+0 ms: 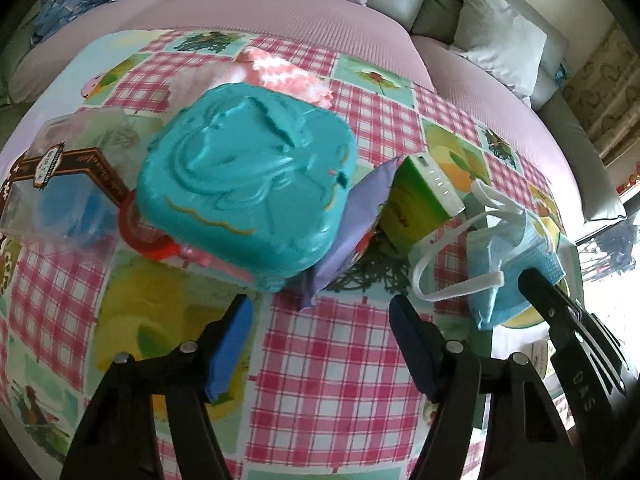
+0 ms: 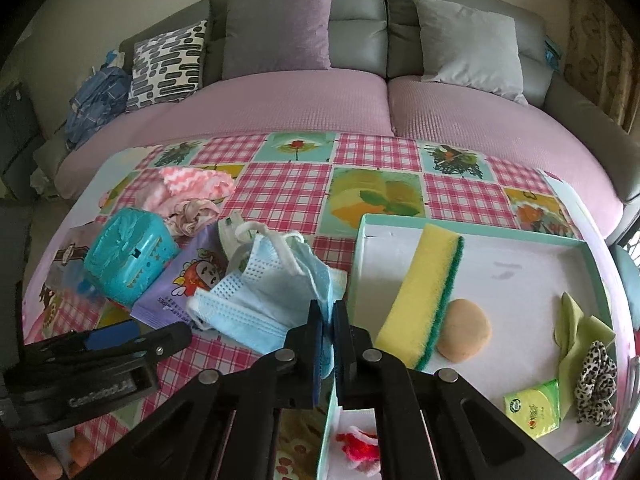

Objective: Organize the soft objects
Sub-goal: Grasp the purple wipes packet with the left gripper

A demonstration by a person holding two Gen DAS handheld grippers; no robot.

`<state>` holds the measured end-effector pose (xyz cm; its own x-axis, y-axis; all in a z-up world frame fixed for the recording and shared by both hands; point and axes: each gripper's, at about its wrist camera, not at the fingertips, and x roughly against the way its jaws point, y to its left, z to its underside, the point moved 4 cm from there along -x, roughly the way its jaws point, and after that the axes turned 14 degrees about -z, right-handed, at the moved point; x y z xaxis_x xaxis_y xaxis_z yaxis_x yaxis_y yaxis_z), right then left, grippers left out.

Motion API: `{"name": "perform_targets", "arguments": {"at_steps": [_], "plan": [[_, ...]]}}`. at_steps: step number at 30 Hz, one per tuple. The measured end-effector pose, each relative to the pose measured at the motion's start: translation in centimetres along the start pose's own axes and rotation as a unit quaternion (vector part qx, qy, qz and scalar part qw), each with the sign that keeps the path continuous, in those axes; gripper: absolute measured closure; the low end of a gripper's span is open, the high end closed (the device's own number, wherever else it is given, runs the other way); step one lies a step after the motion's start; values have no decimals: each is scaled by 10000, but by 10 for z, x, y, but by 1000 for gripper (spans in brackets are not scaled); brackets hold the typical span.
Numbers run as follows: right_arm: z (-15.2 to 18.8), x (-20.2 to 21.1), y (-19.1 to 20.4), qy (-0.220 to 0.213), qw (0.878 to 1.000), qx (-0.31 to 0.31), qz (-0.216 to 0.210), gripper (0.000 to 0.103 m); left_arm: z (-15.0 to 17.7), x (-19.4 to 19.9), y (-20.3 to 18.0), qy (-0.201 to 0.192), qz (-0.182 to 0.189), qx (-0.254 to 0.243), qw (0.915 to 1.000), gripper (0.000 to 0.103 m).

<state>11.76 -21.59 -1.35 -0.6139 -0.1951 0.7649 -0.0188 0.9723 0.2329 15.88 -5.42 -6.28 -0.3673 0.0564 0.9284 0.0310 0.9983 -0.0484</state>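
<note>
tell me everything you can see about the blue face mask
The face mask is light blue, pleated, thin non-woven fabric as it looks, with white ear loops. It lies crumpled and folded on the checked tablecloth, just left of the white tray, partly over a purple packet. The right gripper is shut on its near edge.

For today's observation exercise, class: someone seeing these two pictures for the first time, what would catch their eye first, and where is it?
Probably the right claw, shut on a bundle of blue face masks just left of the white tray. Next, the bright teal plastic case fills the middle of the left wrist view, ahead of the open left claw. In the tray, the yellow-green sponge stands out beside a peach-coloured puff.
</note>
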Motion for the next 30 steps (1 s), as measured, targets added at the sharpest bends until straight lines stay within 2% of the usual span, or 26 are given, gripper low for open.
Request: {"name": "perform_targets", "arguments": {"at_steps": [1, 3, 7, 9, 15, 22, 30], "plan": [[0, 1, -1, -2, 10000, -6, 1, 98, 0, -1, -2, -5, -3, 4, 10000, 32], [1, 2, -1, 3, 10000, -5, -3, 98, -1, -3, -6, 1, 26, 27, 10000, 53], [2, 3, -3, -1, 10000, -18, 2, 98, 1, -9, -11, 71, 35, 80, 9999, 59], [3, 4, -5, 8, 10000, -43, -2, 98, 1, -9, -11, 52, 60, 94, 9999, 75], [3, 6, -9, 19, 9999, -98, 9, 98, 3, -7, -16, 11, 101, -29, 9999, 91], [4, 10, -16, -5, 9998, -183, -9, 98, 7, -3, -31, -64, 148, -330, 9993, 95], [5, 11, -19, -5, 9997, -245, -38, 98, 9, -9, -37, -19, 29, -457, 9989, 95]]}}
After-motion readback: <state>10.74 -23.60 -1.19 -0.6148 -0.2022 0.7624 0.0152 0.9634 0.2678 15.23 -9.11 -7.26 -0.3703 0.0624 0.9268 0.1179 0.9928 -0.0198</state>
